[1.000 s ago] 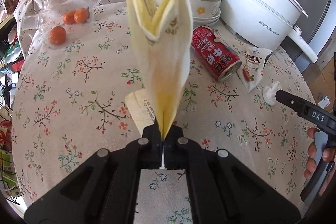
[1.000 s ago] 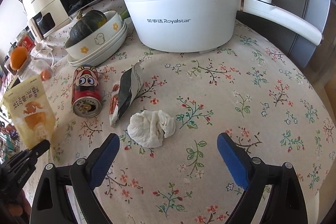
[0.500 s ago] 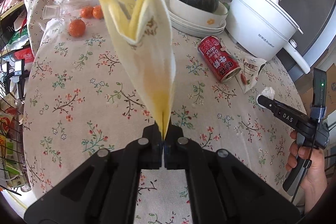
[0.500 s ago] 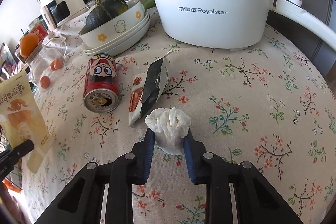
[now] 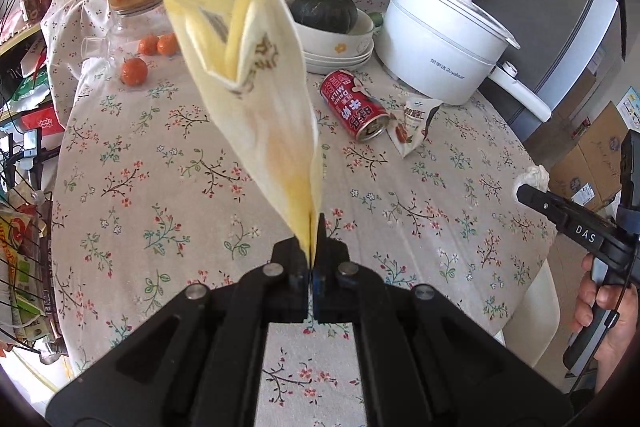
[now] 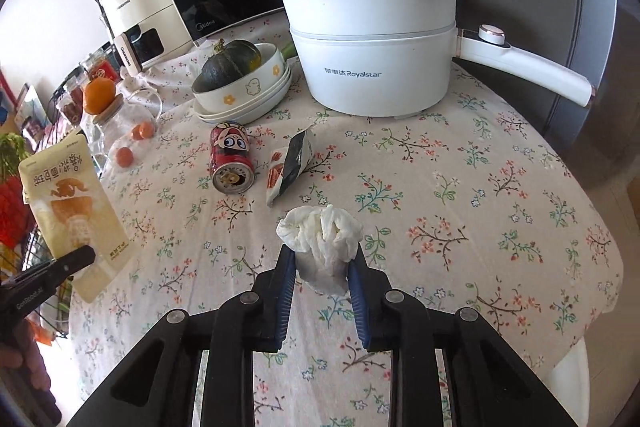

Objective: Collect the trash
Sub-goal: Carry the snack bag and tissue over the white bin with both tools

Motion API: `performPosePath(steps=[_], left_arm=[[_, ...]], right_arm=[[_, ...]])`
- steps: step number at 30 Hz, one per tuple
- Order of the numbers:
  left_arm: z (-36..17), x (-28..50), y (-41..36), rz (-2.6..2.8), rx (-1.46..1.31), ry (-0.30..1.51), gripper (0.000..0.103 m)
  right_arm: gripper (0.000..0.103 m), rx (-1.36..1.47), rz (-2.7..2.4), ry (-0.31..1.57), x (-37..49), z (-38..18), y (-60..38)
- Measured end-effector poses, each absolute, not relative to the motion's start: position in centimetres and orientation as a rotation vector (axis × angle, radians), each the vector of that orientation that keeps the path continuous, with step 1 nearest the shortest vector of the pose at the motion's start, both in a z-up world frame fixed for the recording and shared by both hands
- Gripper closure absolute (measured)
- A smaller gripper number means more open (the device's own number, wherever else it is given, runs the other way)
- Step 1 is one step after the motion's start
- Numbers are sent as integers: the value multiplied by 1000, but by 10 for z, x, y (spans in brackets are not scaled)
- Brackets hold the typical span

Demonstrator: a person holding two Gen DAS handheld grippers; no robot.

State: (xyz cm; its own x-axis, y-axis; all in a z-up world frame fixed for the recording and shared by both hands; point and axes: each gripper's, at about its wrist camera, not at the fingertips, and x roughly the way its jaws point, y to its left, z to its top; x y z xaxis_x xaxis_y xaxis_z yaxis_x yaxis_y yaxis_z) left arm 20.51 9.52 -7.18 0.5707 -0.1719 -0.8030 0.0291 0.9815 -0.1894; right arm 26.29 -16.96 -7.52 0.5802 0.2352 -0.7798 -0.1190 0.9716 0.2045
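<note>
The white tissue ball point(image 6: 320, 239), loose on the table point(image 6: 460, 187) a moment ago, is now squeezed and lifted by the right gripper point(image 6: 322, 263), while the yellow bag point(image 5: 256, 99) is kept pinched in the left gripper point(image 5: 311, 247), so two bits of trash are picked up.

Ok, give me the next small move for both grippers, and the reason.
Probably carry both loads off the table to wherever trash goes; no bin shows. The left hand-held gripper is shut on the yellow bag, the right on the tissue. The can and wrapper must wait.
</note>
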Motion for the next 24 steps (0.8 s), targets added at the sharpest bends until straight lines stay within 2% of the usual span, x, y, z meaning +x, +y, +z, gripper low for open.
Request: performPosePath(steps=[11,24], left_arm=[[-71,163,66,-213,-127,957,102],[-66,129,35,-323,-61,940,102]], right_arm=[[77,121,185,916,190,-51,-216],[76,117,128,929,137,-55,-273]])
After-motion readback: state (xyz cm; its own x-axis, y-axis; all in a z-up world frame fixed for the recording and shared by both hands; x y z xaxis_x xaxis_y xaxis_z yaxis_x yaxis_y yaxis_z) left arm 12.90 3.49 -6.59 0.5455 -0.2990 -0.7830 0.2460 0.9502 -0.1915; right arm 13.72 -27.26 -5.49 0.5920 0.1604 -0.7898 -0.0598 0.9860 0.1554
